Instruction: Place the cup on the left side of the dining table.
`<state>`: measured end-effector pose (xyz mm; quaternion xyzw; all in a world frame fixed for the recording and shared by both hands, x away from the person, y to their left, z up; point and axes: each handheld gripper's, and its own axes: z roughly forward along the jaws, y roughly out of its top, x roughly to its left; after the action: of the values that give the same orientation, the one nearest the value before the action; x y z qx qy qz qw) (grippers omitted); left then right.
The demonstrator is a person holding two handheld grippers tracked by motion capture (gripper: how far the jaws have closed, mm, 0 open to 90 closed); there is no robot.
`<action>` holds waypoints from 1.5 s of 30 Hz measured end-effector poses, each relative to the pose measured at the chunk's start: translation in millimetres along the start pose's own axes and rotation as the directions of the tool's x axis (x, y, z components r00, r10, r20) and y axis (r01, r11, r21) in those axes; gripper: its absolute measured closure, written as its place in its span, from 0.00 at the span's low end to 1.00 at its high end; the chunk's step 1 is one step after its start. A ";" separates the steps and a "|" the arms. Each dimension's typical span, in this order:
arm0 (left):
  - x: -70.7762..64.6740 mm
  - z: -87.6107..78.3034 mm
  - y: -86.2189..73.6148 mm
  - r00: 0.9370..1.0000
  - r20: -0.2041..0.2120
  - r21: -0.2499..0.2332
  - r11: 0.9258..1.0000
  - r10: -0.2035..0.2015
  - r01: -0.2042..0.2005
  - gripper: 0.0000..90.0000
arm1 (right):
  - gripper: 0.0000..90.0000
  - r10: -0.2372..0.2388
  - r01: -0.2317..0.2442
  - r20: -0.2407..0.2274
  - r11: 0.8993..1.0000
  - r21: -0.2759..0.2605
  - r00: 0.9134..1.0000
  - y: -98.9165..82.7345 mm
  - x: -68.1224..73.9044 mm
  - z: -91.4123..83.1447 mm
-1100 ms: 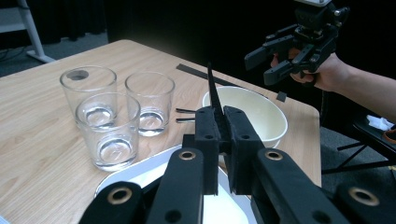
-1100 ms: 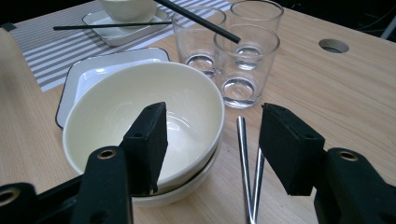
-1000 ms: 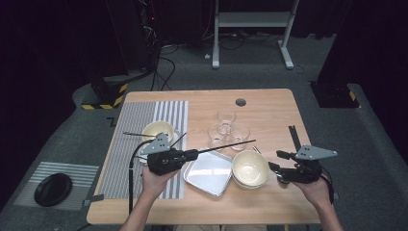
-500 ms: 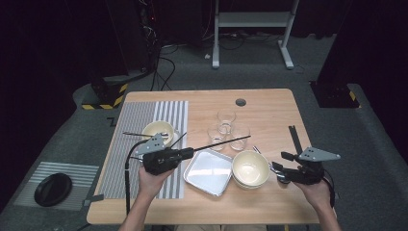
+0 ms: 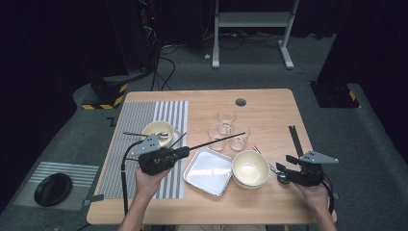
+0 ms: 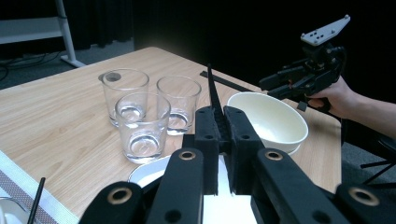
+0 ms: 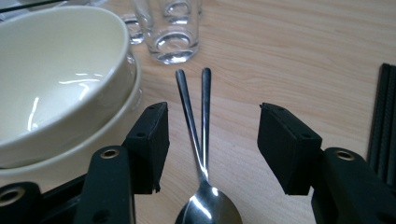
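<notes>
My left gripper is shut on a thin black chopstick, which points out over the three empty glasses. My right gripper hangs low over the table, its jaws open. Two metal spoons lie side by side between the jaws, and the pads do not touch them. Two stacked cream bowls stand just left of the right gripper.
A metal tray lies between the hands. On the striped mat stands another cream bowl holding a spoon. More black chopsticks lie near the table's right edge. A round hole sits at the back.
My right gripper has sunk a little towards the table, over the two spoons. The left hand has stayed almost still, and the chopstick's tip has shifted slightly.
</notes>
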<state>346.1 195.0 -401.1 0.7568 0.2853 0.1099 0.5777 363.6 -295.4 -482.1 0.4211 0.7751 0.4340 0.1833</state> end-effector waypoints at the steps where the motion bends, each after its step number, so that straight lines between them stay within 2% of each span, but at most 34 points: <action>1: 0.0 0.0 0.0 1.000 0.000 0.000 1.000 0.000 0.000 0.94 | 0.48 0.000 0.000 0.000 1.000 0.000 1.000 0.0 0.0 0.0; 5: 1.6 -2.0 0.1 1.000 -0.008 -0.004 1.000 0.004 -0.004 0.94 | 0.49 0.023 -0.023 0.025 1.000 0.020 0.999 -6.2 -2.1 4.5; 6: 0.3 -1.8 -0.1 1.000 -0.013 -0.017 1.000 -0.019 0.018 0.94 | 0.49 0.015 -0.016 0.032 1.000 0.025 0.999 -7.1 -2.9 4.9; 7: 0.3 -1.8 -0.1 1.000 -0.013 -0.017 1.000 -0.019 0.018 0.94 | 0.49 0.015 -0.016 0.032 1.000 0.025 0.999 -7.1 -2.9 4.9; 8: 1.4 -3.7 0.0 1.000 -0.019 -0.005 1.000 -0.003 0.003 0.94 | 0.49 0.014 -0.015 0.042 0.999 0.028 0.999 -8.3 -3.2 6.5; 11: 1.6 -4.7 -0.2 1.000 -0.026 -0.001 1.000 0.006 -0.006 0.94 | 0.49 0.030 -0.031 0.051 0.999 0.036 0.998 -9.5 -3.1 7.6; 14: 3.8 -7.2 -0.8 0.999 -0.036 0.002 1.000 0.020 -0.020 0.94 | 0.51 0.016 -0.021 0.097 0.998 0.057 0.995 -12.3 -3.4 11.5; 15: 1.0 -6.4 -1.5 0.999 -0.041 -0.020 1.000 -0.025 0.024 0.94 | 0.51 0.023 -0.029 0.098 0.998 0.060 0.995 -13.1 -2.8 13.1; 19: 3.1 -8.6 -1.3 0.999 -0.044 -0.007 1.000 -0.004 0.004 0.94 | 0.51 0.008 -0.015 0.111 0.998 0.068 0.994 -15.4 -3.7 15.3; 20: 2.2 -8.7 -1.8 0.998 -0.050 -0.022 0.999 -0.027 0.026 0.94 | 0.51 0.034 -0.043 0.124 0.997 0.066 0.992 -16.7 -2.6 16.5; 23: 3.5 -9.9 -2.6 0.998 -0.055 -0.019 1.000 -0.018 0.017 0.94 | 0.51 0.022 -0.035 0.157 0.996 0.082 0.987 -17.4 -2.7 18.5; 24: 3.2 -10.1 -3.2 0.998 -0.057 -0.022 0.999 -0.027 0.026 0.94 | 0.51 0.012 -0.027 0.166 0.996 0.085 0.986 -17.7 -2.8 19.3; 27: 3.8 -11.0 -4.1 0.998 -0.062 -0.022 0.999 -0.030 0.028 0.94 | 0.51 0.006 -0.023 0.180 0.996 0.090 0.984 -17.8 -3.4 20.4; 30: 4.6 -13.3 -5.2 0.997 -0.071 -0.024 0.999 -0.035 0.033 0.94 | 0.51 0.031 -0.050 0.192 0.994 0.095 0.981 -18.3 -3.4 23.1; 32: 5.1 -14.9 -5.6 0.997 -0.075 -0.029 0.999 -0.036 0.034 0.94 | 0.50 0.021 -0.041 0.199 0.994 0.097 0.980 -18.6 -4.4 24.6; 33: 6.0 -16.1 -5.7 0.997 -0.075 -0.027 0.999 -0.029 0.027 0.94 | 0.50 0.033 -0.055 0.202 0.993 0.103 0.979 -18.6 -3.6 25.2; 34: 6.6 -17.2 -5.9 0.997 -0.078 -0.030 0.999 -0.027 0.025 0.94 | 0.50 0.025 -0.047 0.205 0.993 0.106 0.978 -19.1 -3.8 26.2; 35: 5.8 -17.4 -6.6 0.996 -0.083 -0.040 0.998 -0.043 0.040 0.94 | 0.50 0.022 -0.047 0.211 0.992 0.116 0.977 -19.1 -2.9 27.3; 39: 7.5 -20.3 -7.3 0.995 -0.091 -0.035 0.999 -0.037 0.034 0.94 | 0.50 0.019 -0.048 0.218 0.991 0.128 0.976 -20.5 -1.8 29.9; 40: 7.3 -21.2 -7.9 0.994 -0.097 -0.036 0.998 -0.046 0.042 0.94 | 0.50 0.025 -0.056 0.220 0.989 0.135 0.975 -23.4 -2.5 32.2; 43: 10.3 -23.7 -8.4 0.995 -0.100 -0.033 0.999 -0.026 0.023 0.94 | 0.49 0.051 -0.081 0.221 0.988 0.130 0.974 -26.1 -3.6 33.2; 44: 8.8 -24.1 -8.8 0.993 -0.108 -0.037 0.998 -0.052 0.048 0.94 | 0.49 0.036 -0.065 0.222 0.990 0.128 0.974 -26.7 -4.6 33.4; 45: 9.4 -24.7 -8.8 0.993 -0.110 -0.038 0.998 -0.045 0.041 0.94 | 0.49 0.053 -0.084 0.223 0.988 0.131 0.973 -26.1 -3.3 33.1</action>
<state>338.9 221.8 -403.2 0.7330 0.3309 0.1443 0.5766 374.2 -287.9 -522.4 0.5047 0.7635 0.3359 0.2226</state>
